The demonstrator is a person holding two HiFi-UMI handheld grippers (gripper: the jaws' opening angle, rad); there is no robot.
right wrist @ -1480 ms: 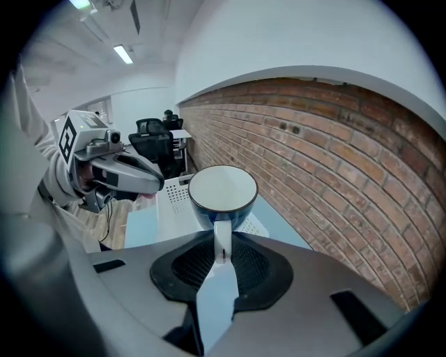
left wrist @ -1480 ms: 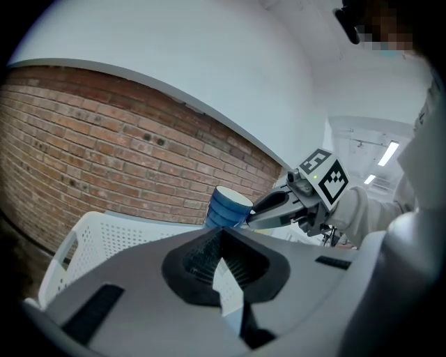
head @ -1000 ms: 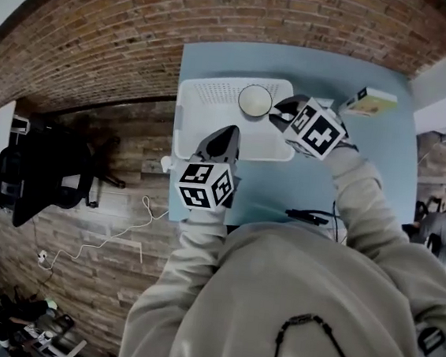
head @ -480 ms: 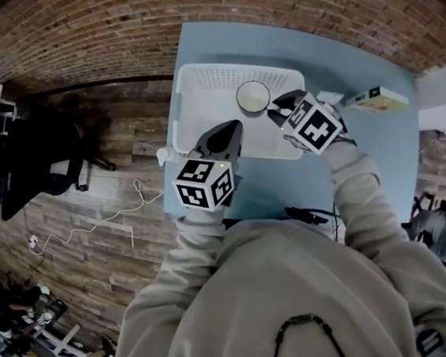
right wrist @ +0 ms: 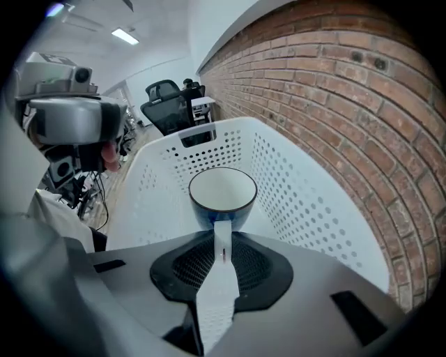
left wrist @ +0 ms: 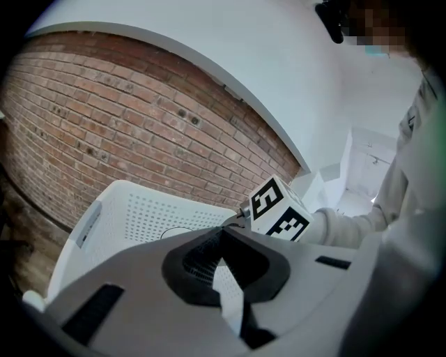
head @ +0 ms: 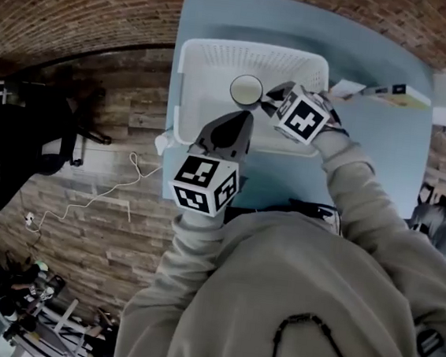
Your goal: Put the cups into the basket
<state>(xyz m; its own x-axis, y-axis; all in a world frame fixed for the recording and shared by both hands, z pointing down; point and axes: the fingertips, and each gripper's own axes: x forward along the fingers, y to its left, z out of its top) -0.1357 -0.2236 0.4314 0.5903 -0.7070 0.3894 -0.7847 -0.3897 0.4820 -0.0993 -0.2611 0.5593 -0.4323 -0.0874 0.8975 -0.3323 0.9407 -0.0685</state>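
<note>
On the blue table [head: 369, 149], a white perforated basket [head: 186, 91] stands at the far side. The left gripper [head: 241, 122] hangs over its near rim, fingers together with nothing between them. Just beyond it, a blue cup [head: 246, 90] with a white inside sits upright within the basket's walls, its handle clamped by the right gripper [head: 268, 99]. Whether the cup touches the basket floor I cannot tell. A flat box [head: 390, 92] lies at the far right.

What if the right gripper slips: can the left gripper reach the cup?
Probably yes: the left gripper, jaws shut, hovers at the near rim of the basket, nothing between it and the cup, whose handle the right gripper holds.
</note>
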